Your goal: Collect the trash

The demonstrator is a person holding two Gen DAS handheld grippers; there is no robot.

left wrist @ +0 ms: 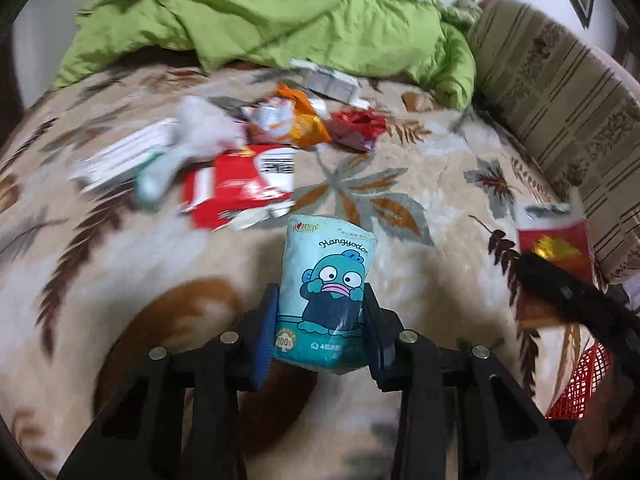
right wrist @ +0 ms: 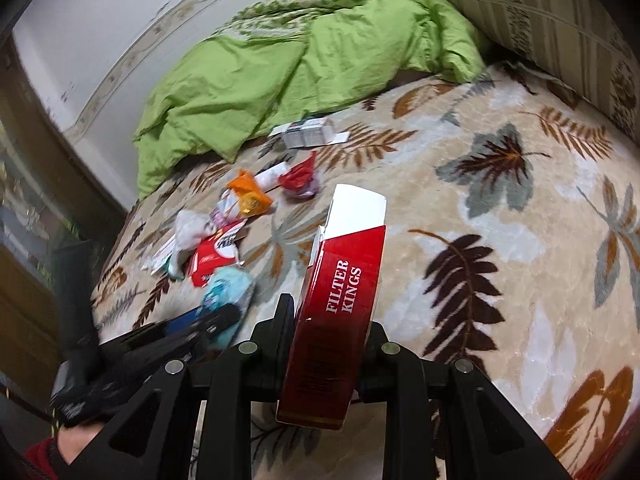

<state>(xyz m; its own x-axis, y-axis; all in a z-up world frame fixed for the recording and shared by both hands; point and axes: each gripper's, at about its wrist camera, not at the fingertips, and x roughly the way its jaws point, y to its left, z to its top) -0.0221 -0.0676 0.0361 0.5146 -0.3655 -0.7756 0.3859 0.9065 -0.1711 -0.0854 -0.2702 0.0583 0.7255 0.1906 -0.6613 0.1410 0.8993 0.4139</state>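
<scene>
The left gripper [left wrist: 320,332] is clamped on a pale blue tissue pack [left wrist: 326,292], lifted above the bed [left wrist: 420,184]. The right gripper [right wrist: 326,344] grips a red cigarette carton [right wrist: 340,304], its white flap open.

Behind the tissue pack lies a pile of litter: a red-and-white wrapper [left wrist: 240,184], a white wad [left wrist: 204,124], an orange packet [left wrist: 298,120], a red crumpled wrapper [left wrist: 356,128] and a small grey box [left wrist: 332,80]. A bunched green duvet [left wrist: 260,12] blocks the bed's far side; a striped pillow [left wrist: 560,92] lines the right edge. A red mesh basket [left wrist: 580,384] sits low at the right. The leaf-patterned spread between pile and pillow lies open.
</scene>
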